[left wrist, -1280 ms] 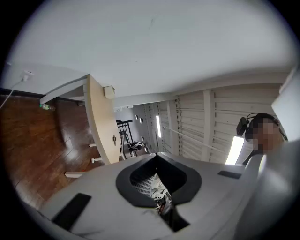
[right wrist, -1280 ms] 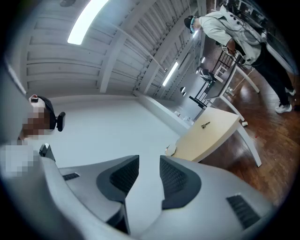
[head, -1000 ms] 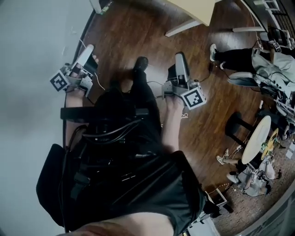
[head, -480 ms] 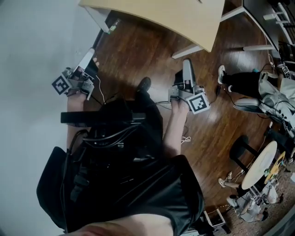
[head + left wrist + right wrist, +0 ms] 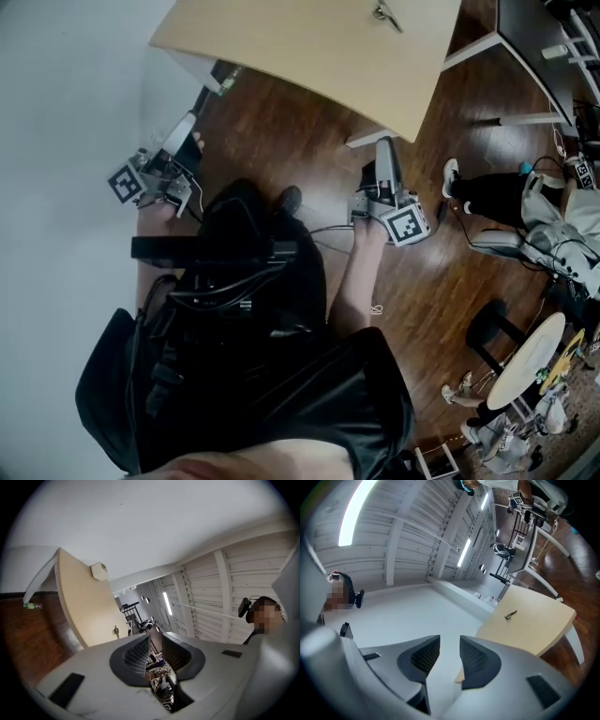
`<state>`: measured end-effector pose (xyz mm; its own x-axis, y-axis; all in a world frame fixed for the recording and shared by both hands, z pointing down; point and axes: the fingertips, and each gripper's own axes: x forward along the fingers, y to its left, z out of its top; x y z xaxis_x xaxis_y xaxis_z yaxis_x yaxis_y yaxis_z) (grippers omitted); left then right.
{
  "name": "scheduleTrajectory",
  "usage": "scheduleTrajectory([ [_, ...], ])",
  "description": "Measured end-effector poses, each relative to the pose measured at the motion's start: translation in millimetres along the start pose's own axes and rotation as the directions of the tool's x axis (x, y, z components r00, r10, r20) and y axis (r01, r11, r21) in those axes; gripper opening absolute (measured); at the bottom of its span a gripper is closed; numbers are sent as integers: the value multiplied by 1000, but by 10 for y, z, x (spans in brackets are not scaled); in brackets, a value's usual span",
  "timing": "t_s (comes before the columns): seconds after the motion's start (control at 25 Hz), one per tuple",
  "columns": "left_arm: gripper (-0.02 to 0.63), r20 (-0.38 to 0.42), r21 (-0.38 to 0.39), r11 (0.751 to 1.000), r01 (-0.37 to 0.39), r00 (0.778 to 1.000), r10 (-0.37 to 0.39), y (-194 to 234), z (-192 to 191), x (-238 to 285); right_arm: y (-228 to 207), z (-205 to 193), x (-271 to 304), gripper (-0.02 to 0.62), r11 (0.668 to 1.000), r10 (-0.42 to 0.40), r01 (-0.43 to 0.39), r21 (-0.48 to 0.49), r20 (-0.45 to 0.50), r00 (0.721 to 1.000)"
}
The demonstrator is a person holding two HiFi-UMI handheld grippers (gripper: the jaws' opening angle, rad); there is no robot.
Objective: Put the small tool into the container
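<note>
Right hand-held gripper point(image 5: 450, 656): jaws apart, nothing between them. It is carried roughly level at the person's side, which I read as a carrying pose, not a reach. Left hand-held gripper point(image 5: 156, 651): same, with a clear gap between the jaws and only the room's background showing through.

Jaw build: smooth grey moulded shells with curved dark pads point(image 5: 423, 656) that are cross-hatched and look rubbery, presumably for grip on slim parts. A black-and-white marker cube point(image 5: 410, 225) sits on the right unit.

Small tool point(image 5: 510, 615): slim and metallic-looking. It lies flat and alone on the surface point(image 5: 309, 47), well apart from both jaws. Its exact type is too small to tell.

Surface: pale tan, matte, a flat slab with rounded corners on white legs. The floor point(image 5: 281, 131) is dark glossy planks.

Container: not visible in any view.

Judgement: the task is not begun, and the approach to the surface comes first.
</note>
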<state>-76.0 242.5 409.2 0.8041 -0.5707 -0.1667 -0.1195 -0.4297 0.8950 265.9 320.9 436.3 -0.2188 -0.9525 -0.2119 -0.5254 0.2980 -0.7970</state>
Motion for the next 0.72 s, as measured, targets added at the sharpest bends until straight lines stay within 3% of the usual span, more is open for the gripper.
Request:
scheduleTrajectory([
  [0.12, 61, 6, -4, 1000, 6, 1000, -6, 22, 163, 127, -11, -9, 141, 115, 1000, -9, 9, 15, 3, 1000],
  [0.32, 61, 5, -67, 997, 28, 1000, -28, 587, 163, 418, -461, -156, 205, 115, 996, -82, 81, -46, -32, 996],
  [0.48, 61, 10, -143, 988, 55, 998, -54, 915, 446, 917, -704, 118, 447, 115, 984, -167, 167, -62, 7, 986],
  [0.72, 61, -43, -160, 981, 113, 992, -121, 932, 1135, 1644, -779, 470, 1195, 115, 974, -226, 228, -11, 96, 969],
])
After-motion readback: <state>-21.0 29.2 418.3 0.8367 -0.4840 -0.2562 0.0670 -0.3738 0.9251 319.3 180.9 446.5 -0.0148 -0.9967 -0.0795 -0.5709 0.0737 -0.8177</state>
